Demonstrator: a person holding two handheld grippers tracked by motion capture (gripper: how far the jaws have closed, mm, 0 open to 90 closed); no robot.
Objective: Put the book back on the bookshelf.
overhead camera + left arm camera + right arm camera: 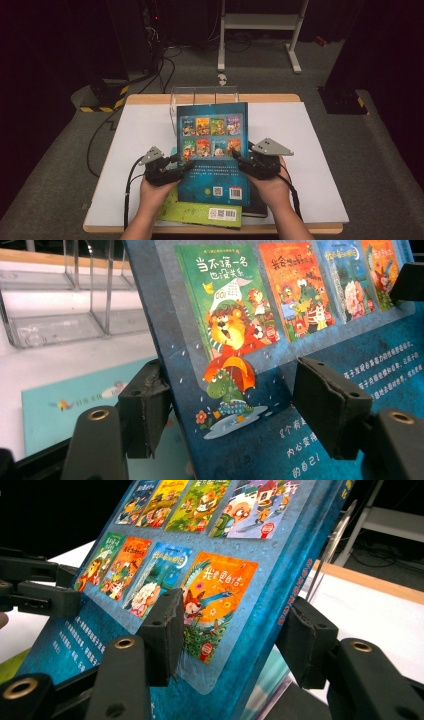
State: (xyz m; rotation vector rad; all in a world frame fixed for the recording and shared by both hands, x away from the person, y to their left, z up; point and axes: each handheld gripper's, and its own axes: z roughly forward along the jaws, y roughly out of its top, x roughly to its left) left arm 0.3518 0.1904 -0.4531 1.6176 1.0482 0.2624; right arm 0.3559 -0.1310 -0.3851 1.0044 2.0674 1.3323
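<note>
A blue picture book with its back cover up, showing small cover pictures and a barcode, is tilted up off the table between both grippers. My left gripper grips its left edge; in the left gripper view one jaw sits under the edge and the other over the cover, gripper. My right gripper clamps the right, spine side; in the right gripper view the book runs between the jaws, gripper. The left gripper shows at the book's far edge.
A green book and a dark book lie under the blue one near the front edge. A pale teal book lies flat to its left. A clear acrylic rack stands at the back of the white mat.
</note>
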